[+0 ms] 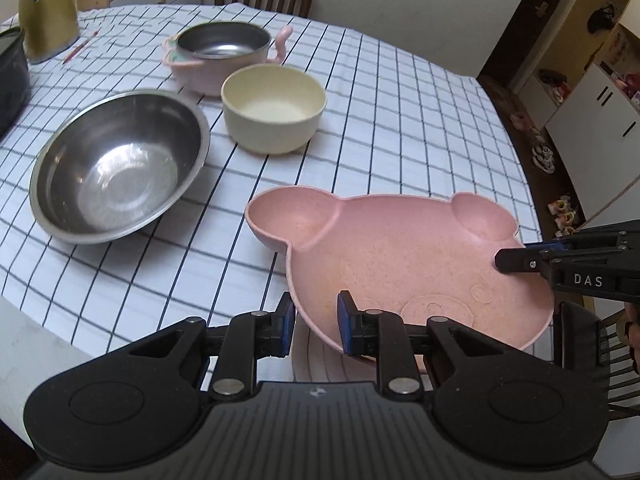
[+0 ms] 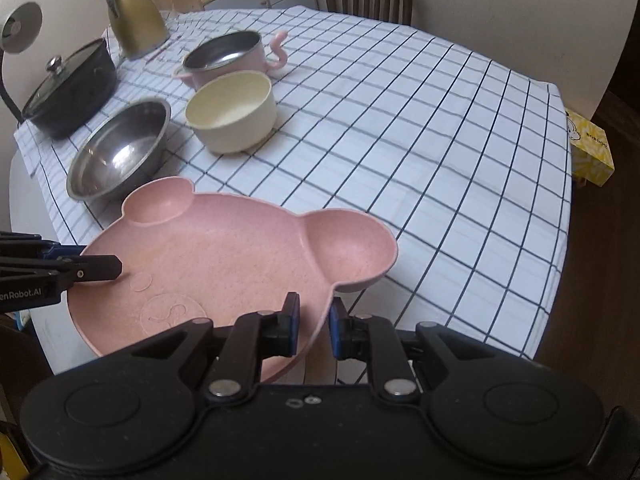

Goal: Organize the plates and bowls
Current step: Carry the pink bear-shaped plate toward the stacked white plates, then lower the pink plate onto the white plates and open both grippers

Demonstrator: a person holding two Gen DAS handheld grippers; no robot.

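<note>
I have the pink bear-shaped plate (image 1: pixel 400 256) gripped from both sides, held over the near edge of the table (image 1: pixel 400 120) with its checked cloth. In the left wrist view my left gripper (image 1: pixel 316 320) sits at 6 o'clock, jaws narrowed onto the plate's rim, one pad outside and one inside the dish. The right gripper (image 1: pixel 516 260) enters at 3 o'clock, clamped on the opposite rim just below the small ear.

The right wrist view mirrors this: the right gripper (image 2: pixel 314 324) at 6 o'clock pinches the rim of the plate (image 2: pixel 224 256), and the left gripper (image 2: pixel 100 268) comes in at 9 o'clock, jaws closed on the edge.

Beyond the plate, toward 11 o'clock, stand the steel bowl (image 1: pixel 120 164), the cream bowl (image 1: pixel 274 108) and the pink pot with a steel liner (image 1: pixel 224 52), all close together.

Only the right view shows the black lidded pot (image 2: pixel 72 88) whole at 10 o'clock, the gold kettle (image 2: pixel 136 16) from spout to base, and a yellow box (image 2: pixel 592 152) off the table's edge at 3 o'clock. Only the left view shows shelving and shoes (image 1: pixel 544 152) on the floor at 2 o'clock.
</note>
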